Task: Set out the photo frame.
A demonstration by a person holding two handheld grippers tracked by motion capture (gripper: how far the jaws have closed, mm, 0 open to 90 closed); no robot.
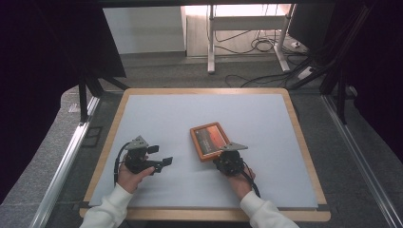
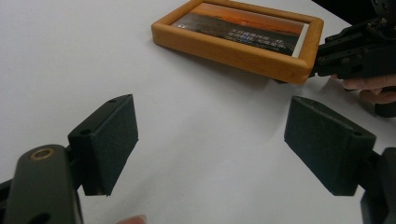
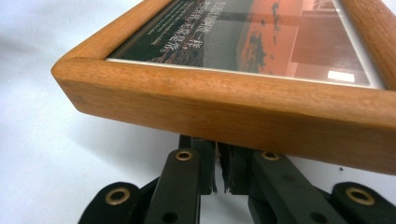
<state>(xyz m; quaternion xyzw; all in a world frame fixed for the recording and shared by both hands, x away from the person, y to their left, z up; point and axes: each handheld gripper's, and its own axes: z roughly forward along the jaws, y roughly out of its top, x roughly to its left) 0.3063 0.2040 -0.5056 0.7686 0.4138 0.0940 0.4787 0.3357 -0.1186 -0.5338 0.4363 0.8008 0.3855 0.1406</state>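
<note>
A wooden picture frame (image 1: 210, 140) with an orange sunset print lies near the middle of the white mat (image 1: 180, 114). My right gripper (image 1: 222, 158) meets the frame's near corner. In the right gripper view its jaws (image 3: 218, 161) stand almost together, and their tips run under the frame's lower rail (image 3: 224, 107). Whether they pinch anything thin there I cannot tell. From the left gripper view, the frame (image 2: 243, 51) looks slightly raised at the end where the right gripper (image 2: 355, 51) meets it. My left gripper (image 1: 160, 156) (image 2: 212, 135) rests open to the frame's left, with nothing between its pads.
The mat sits on a table with a wooden rim (image 1: 304, 142). Beyond the far edge are a grey floor, a white table leg (image 1: 210, 42) and loose cables (image 1: 261, 45). Metal rails (image 1: 66, 161) run along both sides.
</note>
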